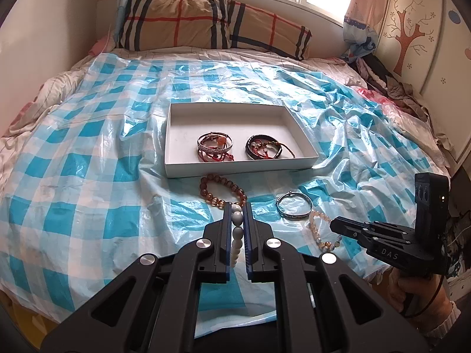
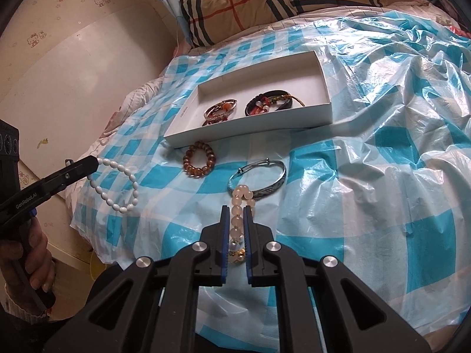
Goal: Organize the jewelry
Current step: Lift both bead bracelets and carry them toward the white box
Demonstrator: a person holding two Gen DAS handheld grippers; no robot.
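Note:
My left gripper (image 1: 237, 209) is shut on a white bead bracelet (image 1: 237, 235); the right wrist view shows this bracelet (image 2: 117, 185) hanging from it above the bed's left edge. My right gripper (image 2: 237, 210) is shut on a pale peach bead bracelet (image 2: 237, 217), which lies partly on the sheet (image 1: 316, 229). A white box (image 1: 176, 135) holds two bundles of bracelets (image 1: 216, 147) (image 1: 266, 147). An amber bead bracelet (image 1: 222, 191) and a silver bangle (image 1: 294, 206) lie in front of the box.
A blue-and-white checked plastic sheet (image 1: 103, 147) covers the bed. A plaid pillow (image 1: 206, 23) lies at the head, under a window. Clothes (image 1: 397, 88) are piled at the right by a wardrobe. A wall runs along the bed's left side (image 2: 73, 73).

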